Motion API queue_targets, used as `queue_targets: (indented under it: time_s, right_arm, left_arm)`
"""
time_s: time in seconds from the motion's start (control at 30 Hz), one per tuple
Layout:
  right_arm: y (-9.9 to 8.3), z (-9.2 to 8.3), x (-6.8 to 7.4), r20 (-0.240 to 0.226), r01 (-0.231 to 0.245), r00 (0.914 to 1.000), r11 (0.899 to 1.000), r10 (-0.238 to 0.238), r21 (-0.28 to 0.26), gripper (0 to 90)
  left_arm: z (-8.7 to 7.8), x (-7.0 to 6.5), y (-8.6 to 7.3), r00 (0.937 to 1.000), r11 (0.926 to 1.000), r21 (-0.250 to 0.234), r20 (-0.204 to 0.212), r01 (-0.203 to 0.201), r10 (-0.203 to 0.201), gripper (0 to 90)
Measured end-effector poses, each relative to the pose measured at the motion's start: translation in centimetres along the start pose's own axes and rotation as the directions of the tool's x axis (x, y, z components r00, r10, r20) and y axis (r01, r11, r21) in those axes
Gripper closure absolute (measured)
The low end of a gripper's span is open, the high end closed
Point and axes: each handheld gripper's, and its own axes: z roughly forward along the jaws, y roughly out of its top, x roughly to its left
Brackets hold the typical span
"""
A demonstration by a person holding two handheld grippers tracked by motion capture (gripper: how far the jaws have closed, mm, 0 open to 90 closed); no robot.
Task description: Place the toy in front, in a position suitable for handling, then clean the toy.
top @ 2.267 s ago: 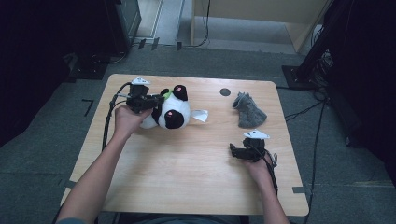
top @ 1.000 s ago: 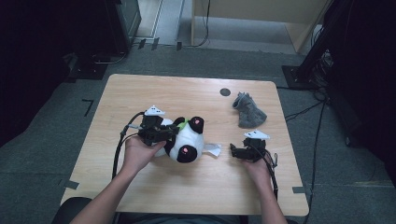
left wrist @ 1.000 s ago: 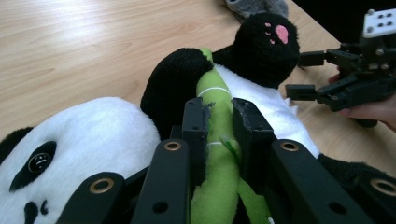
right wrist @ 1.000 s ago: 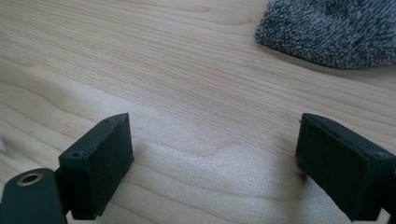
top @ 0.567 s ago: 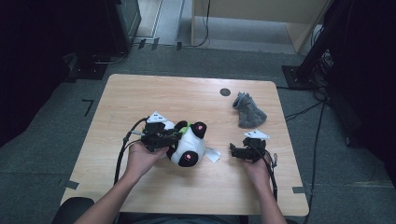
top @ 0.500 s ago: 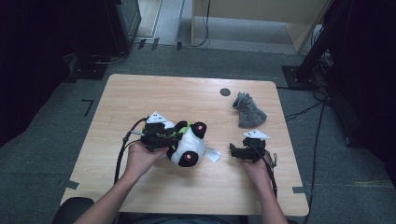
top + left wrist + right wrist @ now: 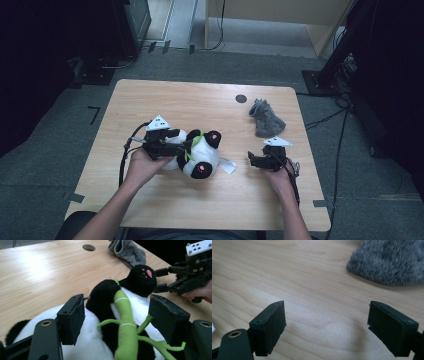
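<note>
The plush panda (image 7: 199,156) lies on its back near the middle of the wooden surface (image 7: 200,100), toward the person's side, its black feet with pink pads turned up and a green bamboo stalk (image 7: 126,325) stitched across its belly. The left gripper (image 7: 181,147) sits at the panda's left flank; its jaws have just been opening and now stand spread on either side of the toy's black arm and the stalk, with the plush between them but the pads standing off it in the left gripper view. A white tag (image 7: 227,165) sticks out from the panda toward the right gripper (image 7: 251,159), which hovers just beside the toy with its jaws spread over bare wood, nothing between them; they have just been closing a little. A grey sock (image 7: 265,119) lies crumpled beyond the right gripper, near the far right corner, well apart from the panda.
</note>
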Motion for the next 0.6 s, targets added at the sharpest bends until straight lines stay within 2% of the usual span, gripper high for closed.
queue_targets:
  time_s: [0.1,0.23,0.3,0.4,0.5,0.6]
  right_arm:
    - [0.3,-0.1,0.0,-0.013,-0.001,0.9999,1.000,0.001,-0.015,14.5]
    - [0.6,-0.2,-0.1,-0.034,-0.023,0.9992,0.999,0.022,-0.044,14.1]
    - [0.9,-0.2,-0.2,-0.032,-0.032,0.9990,0.999,0.031,-0.029,14.1]
    - [1.4,-0.3,-0.3,-0.030,-0.015,0.9994,0.999,0.014,-0.033,14.2]
    - [1.8,-0.4,-0.4,-0.029,-0.019,0.9994,0.999,0.017,-0.038,15.4]
    - [2.0,-0.6,-0.5,-0.041,-0.034,0.9987,0.997,0.031,-0.070,19.9]
  left_arm:
    - [-0.6,0.5,0.1,1.0000,1.0000,-0.002,0.009,0.004,-0.004,29.4]
    - [-1.1,1.0,-0.1,0.9998,0.9998,0.008,0.006,-0.019,0.019,28.2]
    - [-1.4,1.1,-0.2,0.9996,0.9996,0.009,0.000,-0.029,0.029,27.9]
    - [-1.7,1.3,-0.3,0.9994,0.9994,0.003,0.005,-0.034,0.034,27.6]
    - [-2.1,1.7,-0.5,0.9992,0.9991,0.010,0.004,-0.041,0.041,27.2]
    - [-2.5,2.1,-0.9,0.9985,0.9983,0.021,-0.009,-0.054,0.054,27.2]
